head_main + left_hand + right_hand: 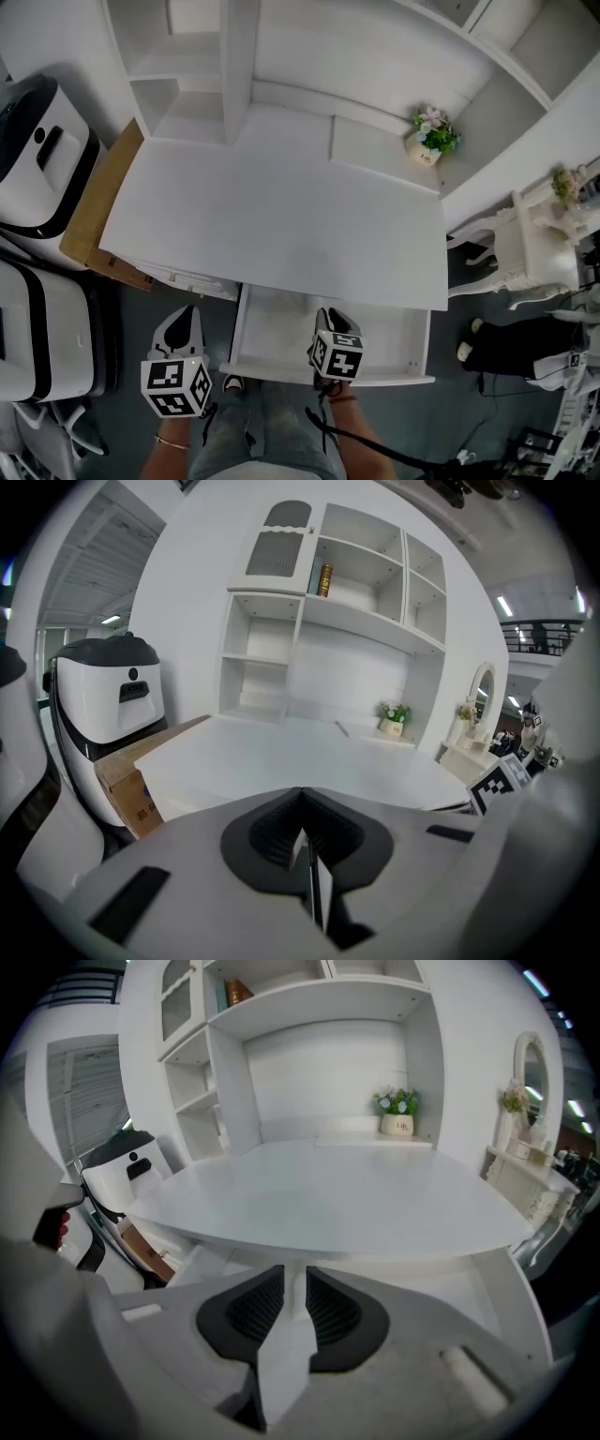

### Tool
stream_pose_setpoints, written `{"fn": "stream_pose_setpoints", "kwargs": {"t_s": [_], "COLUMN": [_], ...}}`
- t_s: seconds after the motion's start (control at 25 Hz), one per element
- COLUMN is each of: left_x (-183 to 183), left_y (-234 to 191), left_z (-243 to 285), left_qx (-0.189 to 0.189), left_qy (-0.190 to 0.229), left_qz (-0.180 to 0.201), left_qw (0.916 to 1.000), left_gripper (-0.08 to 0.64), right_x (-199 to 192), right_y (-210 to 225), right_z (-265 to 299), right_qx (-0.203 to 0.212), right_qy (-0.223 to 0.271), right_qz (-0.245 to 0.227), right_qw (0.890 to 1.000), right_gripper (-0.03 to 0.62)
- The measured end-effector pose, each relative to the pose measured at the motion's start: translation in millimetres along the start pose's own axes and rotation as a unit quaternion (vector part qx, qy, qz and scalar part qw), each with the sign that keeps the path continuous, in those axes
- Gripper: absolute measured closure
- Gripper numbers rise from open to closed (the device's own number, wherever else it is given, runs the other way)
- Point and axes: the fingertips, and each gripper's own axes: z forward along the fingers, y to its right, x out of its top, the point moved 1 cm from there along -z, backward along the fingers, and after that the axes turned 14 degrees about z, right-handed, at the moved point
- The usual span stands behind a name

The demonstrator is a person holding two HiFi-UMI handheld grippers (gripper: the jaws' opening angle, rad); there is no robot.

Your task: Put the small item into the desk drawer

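The white desk (281,216) has its drawer (281,328) pulled out under the front edge, and the part of its floor that shows is bare. My right gripper (334,319) hangs over the drawer's front half; its dark pads (248,1312) stand a narrow gap apart with nothing between them. My left gripper (185,317) is left of the drawer, off the desk, its pads (272,832) pressed together with nothing in them. A small potted plant (433,136) stands at the desk's far right corner. No other small item shows.
A shelf unit (234,66) rises at the back of the desk. A cardboard box (98,206) and two white machines (42,150) (47,337) stand at the left. A white ornate side table (534,253) is at the right. The person's legs are below the drawer front.
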Motion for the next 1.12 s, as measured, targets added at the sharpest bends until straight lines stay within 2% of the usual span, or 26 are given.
{"fn": "stream_pose_setpoints", "kwargs": {"t_s": [0.12, 0.32, 0.52, 0.72, 0.92, 1.12], "left_x": [18.4, 47.4, 76.8, 116.4, 166.0, 186.4], "left_y": [5.6, 18.1, 39.5, 66.7, 90.4, 100.3], "left_z": [-4.3, -7.8, -8.7, -8.8, -14.1, -16.6], "left_qx": [-0.012, -0.042, -0.08, -0.123, -0.158, -0.173], "left_qy": [0.017, 0.047, 0.078, 0.119, 0.168, 0.183], "left_qz": [0.005, 0.023, 0.039, 0.056, 0.077, 0.094], "left_qw": [0.9998, 0.9978, 0.993, 0.9837, 0.97, 0.9631], "left_gripper": [0.563, 0.563, 0.563, 0.563, 0.563, 0.563], "right_x": [14.7, 37.6, 65.6, 94.9, 119.9, 122.3], "right_y": [-0.6, -2.1, -2.9, 5.3, 24.8, 44.5], "right_z": [-28.2, -72.1, -121.3, -170.6, -222.7, -258.0], "right_qx": [-0.004, -0.011, -0.016, -0.033, -0.068, -0.096], "right_qy": [0.027, 0.075, 0.141, 0.209, 0.275, 0.311], "right_qz": [0.011, 0.025, 0.035, 0.034, 0.041, 0.067], "right_qw": [1.0, 0.997, 0.989, 0.977, 0.958, 0.943], "right_gripper": [0.546, 0.57, 0.586, 0.586, 0.586, 0.586]}}
